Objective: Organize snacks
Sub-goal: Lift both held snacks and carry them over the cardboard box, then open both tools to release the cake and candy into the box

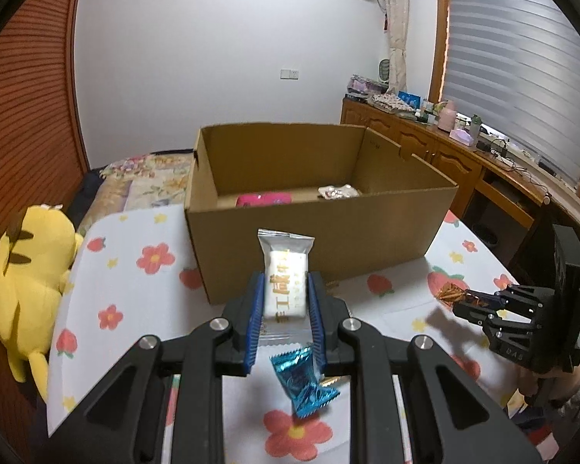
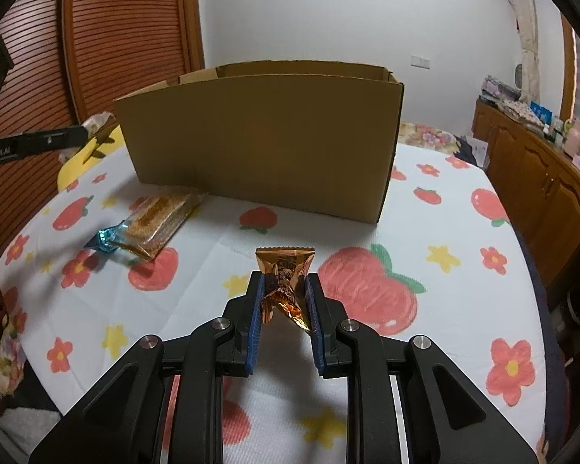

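Nearest, the left gripper (image 1: 285,301) is closed narrowly on a white snack packet (image 1: 286,278), the packet's long axis pointing straight at the cardboard box (image 1: 317,228) just ahead. The right gripper (image 2: 283,297) pinches an orange foil candy (image 2: 286,274) farther back from the box. The left hand looks nearer the box. A blue candy (image 2: 106,237) and a clear-wrapped bar (image 2: 162,220) lie before the box.

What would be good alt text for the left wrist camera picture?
The left tool grips a white snack packet above a flowered tablecloth, facing an open cardboard box that holds a pink packet. A blue candy lies below, and the right tool holds a gold candy.
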`<state>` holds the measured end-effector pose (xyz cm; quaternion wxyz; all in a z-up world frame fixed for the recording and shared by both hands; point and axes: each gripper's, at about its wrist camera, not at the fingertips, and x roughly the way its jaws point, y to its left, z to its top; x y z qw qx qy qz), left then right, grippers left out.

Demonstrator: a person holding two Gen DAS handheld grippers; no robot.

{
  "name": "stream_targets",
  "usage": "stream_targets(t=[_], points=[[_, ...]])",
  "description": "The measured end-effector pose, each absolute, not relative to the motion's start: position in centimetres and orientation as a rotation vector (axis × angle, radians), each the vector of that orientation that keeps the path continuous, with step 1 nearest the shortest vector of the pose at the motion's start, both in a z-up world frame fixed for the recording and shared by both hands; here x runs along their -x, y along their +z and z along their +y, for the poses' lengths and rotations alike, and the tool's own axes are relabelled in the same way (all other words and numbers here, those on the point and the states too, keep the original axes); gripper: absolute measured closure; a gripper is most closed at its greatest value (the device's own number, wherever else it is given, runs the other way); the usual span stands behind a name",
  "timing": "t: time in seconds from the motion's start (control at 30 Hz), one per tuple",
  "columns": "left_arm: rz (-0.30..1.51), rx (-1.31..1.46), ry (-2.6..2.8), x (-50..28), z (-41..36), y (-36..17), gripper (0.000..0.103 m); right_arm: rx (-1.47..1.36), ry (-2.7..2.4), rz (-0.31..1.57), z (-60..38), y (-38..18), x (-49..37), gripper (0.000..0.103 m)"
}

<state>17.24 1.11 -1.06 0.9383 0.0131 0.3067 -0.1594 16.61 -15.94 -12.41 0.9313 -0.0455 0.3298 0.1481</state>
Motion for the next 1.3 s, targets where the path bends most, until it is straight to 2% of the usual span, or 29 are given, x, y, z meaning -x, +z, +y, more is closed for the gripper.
stream_targets(t=[0.73,1.3], points=[[0.529,-0.056,-0.347,-20.3,-0.7,5.7,0.083,0.089,0.349,0.452,-14.9,-0.7,-19.2,0.084],[0.582,-0.067,-0.312,-24.0,-0.7,4.5,0.083,0.089,0.334,0.45,-13.1,0.7,-23.9,0.083]])
